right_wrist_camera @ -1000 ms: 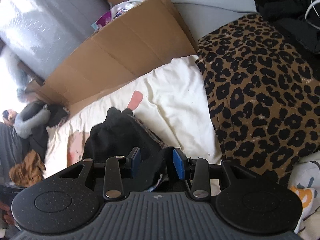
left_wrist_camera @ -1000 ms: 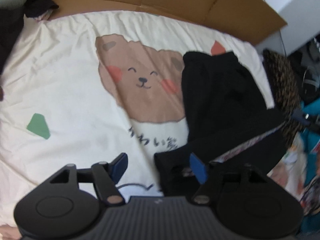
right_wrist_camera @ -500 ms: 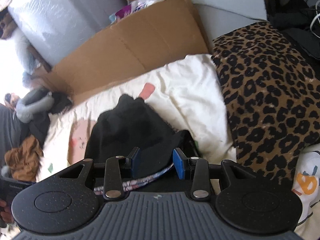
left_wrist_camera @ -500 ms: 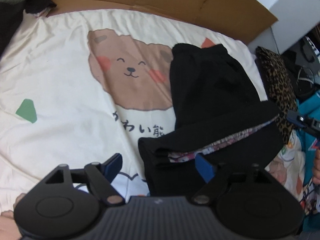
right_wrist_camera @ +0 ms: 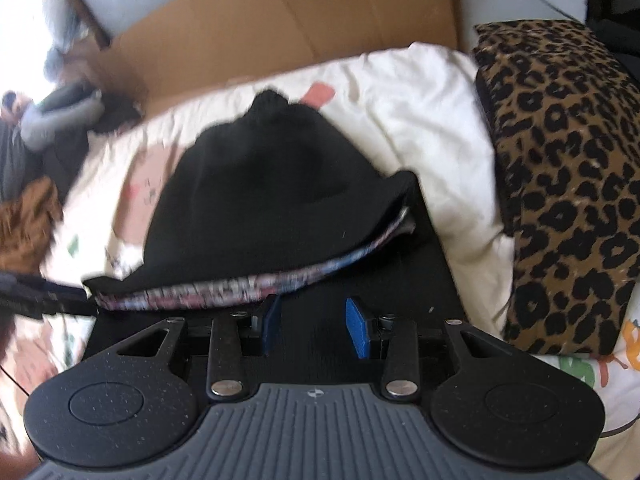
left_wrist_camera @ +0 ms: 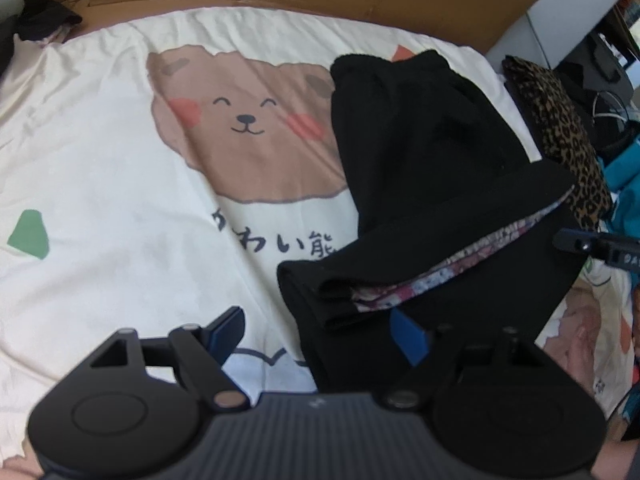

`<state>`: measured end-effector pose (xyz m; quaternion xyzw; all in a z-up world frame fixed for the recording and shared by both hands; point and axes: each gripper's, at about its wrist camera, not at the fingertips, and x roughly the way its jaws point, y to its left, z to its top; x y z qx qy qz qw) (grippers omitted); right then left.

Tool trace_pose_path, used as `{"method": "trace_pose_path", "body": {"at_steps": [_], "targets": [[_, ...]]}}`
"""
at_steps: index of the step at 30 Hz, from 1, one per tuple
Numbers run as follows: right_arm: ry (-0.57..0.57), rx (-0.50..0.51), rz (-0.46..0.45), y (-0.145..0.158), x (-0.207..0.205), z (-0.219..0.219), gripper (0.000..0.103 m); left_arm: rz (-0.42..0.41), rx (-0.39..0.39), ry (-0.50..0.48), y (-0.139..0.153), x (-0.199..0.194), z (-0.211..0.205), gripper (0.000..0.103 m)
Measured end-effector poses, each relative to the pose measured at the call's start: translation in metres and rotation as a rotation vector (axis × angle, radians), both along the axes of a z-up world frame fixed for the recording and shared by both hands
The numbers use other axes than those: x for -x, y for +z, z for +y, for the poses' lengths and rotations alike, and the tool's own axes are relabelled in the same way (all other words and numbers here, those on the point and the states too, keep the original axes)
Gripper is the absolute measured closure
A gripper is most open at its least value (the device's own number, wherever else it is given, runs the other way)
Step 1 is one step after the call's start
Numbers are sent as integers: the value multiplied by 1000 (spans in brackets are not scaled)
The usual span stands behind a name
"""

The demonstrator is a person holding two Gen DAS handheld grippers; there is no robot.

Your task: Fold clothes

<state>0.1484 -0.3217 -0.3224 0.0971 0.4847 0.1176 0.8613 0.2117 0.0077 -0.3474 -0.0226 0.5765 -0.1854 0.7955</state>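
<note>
Lying folded on the cream bear-print bedspread [left_wrist_camera: 120, 168], the black garment [left_wrist_camera: 432, 168] sits ahead and to the right of the left gripper [left_wrist_camera: 316, 330], its upper layer doubled back so a patterned lining strip [left_wrist_camera: 460, 272] shows along the fold. The left gripper's jaws are spread wide and hold nothing; its right blue pad is over the garment's near edge. The right gripper [right_wrist_camera: 312, 322] is partly open, also empty, directly above the garment's near black panel. A leopard-print cushion [right_wrist_camera: 560, 168] lies right of it, with cardboard [right_wrist_camera: 280, 28] beyond the bed.
</note>
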Motion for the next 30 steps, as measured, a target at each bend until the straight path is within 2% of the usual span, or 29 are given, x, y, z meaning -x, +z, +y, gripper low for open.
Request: {"method": "trace_pose_path", "body": {"at_steps": [7, 12, 20, 30], "targets": [[73, 139, -12, -16, 2, 22, 61, -86, -73, -121, -13, 12, -17, 21], [106, 203, -29, -24, -3, 31, 61, -106, -140, -151, -25, 16, -17, 21], [125, 267, -92, -31, -17, 44, 61, -140, -145, -151, -28, 10, -15, 20], [124, 242, -161, -13, -48, 43, 61, -198, -131, -70, -6, -14, -5, 22]]}}
